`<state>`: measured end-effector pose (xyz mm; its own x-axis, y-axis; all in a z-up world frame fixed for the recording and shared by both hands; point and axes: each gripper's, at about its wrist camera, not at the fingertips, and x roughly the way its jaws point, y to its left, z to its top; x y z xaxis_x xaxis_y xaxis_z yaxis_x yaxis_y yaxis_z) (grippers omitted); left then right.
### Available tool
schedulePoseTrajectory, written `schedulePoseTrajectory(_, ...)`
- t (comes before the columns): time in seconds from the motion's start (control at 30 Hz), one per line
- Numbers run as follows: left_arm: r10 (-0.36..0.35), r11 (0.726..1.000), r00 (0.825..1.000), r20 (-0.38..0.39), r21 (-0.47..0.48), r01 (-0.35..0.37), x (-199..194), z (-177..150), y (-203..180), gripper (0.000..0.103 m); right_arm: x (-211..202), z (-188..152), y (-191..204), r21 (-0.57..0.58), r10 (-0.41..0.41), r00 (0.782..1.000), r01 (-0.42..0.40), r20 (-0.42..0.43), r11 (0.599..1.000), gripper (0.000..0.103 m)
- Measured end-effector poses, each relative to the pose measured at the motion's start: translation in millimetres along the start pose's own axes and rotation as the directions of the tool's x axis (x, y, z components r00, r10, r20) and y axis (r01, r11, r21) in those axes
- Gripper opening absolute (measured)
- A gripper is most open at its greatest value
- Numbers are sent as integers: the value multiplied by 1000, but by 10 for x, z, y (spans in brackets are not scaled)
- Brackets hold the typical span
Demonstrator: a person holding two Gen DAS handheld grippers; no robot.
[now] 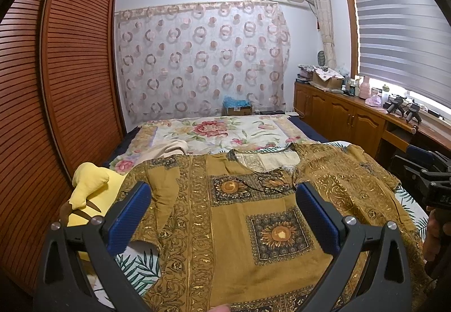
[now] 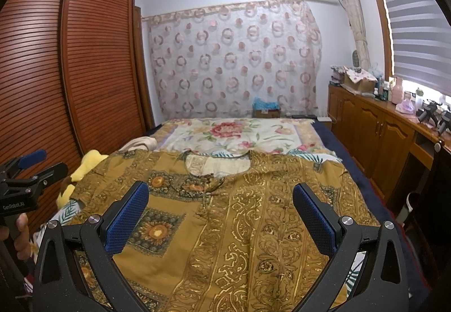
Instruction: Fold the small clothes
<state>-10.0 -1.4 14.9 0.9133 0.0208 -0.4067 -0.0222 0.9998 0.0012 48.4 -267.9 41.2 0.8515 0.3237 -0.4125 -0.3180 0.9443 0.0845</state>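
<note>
A mustard-gold patterned top (image 1: 239, 216) (image 2: 239, 213) lies spread flat on the bed, neckline at the far side, sleeves out to both sides. My left gripper (image 1: 222, 193) hovers open above its left half, with nothing between the blue pads (image 1: 129, 216). Over the right half my right gripper (image 2: 221, 192) also stands open and holds nothing. In the right wrist view the left gripper (image 2: 31, 168) shows at the far left, held by a hand (image 2: 17, 230). The right gripper's black body (image 1: 428, 174) appears at the right edge of the left wrist view.
A yellow plush toy (image 1: 90, 188) (image 2: 81, 168) lies at the garment's left beside the louvred wardrobe (image 1: 56, 86). A floral blanket (image 1: 214, 128) covers the far bed. A wooden cabinet (image 2: 380, 126) with clutter runs along the right under the window. A beige cloth (image 1: 166, 150) lies behind the toy.
</note>
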Motion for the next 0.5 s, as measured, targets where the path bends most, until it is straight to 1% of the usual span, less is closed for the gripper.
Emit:
schedulePoseTrajectory(0.17, -12, 1000, 999, -39, -17, 11, 103, -45, 137, 103, 80, -9, -13, -4, 6, 1000, -6, -23, 1000, 103)
schedulePoseTrajectory(0.2, -6, 1000, 999, -48, -19, 5, 128, -59, 172, 103, 109, -14, -10, -6, 9, 999, -9, -31, 1000, 103)
schedulePoseTrajectory(0.23, 0, 1000, 998, -58, -21, -1, 154, -70, 221, 103, 159, 29, 123, -9, 11, 999, -11, -33, 1000, 103)
schedulePoseTrajectory(0.27, 4, 1000, 998, -65, -25, -6, 177, -105, 259, 103, 199, 31, 159, -15, 16, 999, -16, -41, 1000, 103)
schedulePoseTrajectory(0.5, 34, 998, 994, -104, -48, -39, 344, -243, 555, 103, 379, -46, 190, -29, 41, 996, -43, -73, 999, 103)
